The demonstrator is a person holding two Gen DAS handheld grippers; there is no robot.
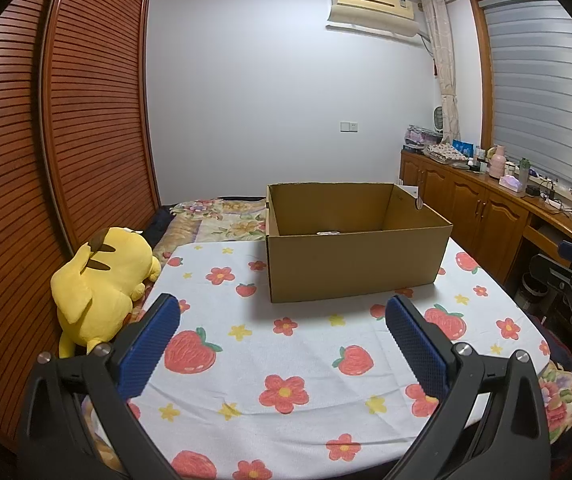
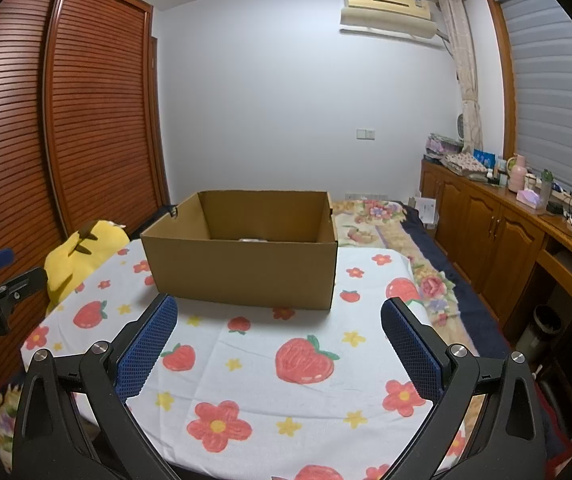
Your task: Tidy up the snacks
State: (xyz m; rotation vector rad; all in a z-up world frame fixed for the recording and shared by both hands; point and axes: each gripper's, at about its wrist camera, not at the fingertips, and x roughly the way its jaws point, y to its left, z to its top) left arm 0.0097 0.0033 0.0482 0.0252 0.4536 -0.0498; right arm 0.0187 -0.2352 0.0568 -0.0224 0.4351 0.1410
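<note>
Spread tongs [image 1: 282,312] over strawberry-print cloth [image 1: 286,360]; cardboard box [image 1: 353,268] beyond.

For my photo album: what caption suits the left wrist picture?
Open gripper facing a cardboard box on a strawberry tablecloth.

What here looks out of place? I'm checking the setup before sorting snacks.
The yellow plush toy lies slumped beside the strawberry cloth, unrelated to snacks. The cardboard box sits upright and open; both grippers are open and empty.
</note>
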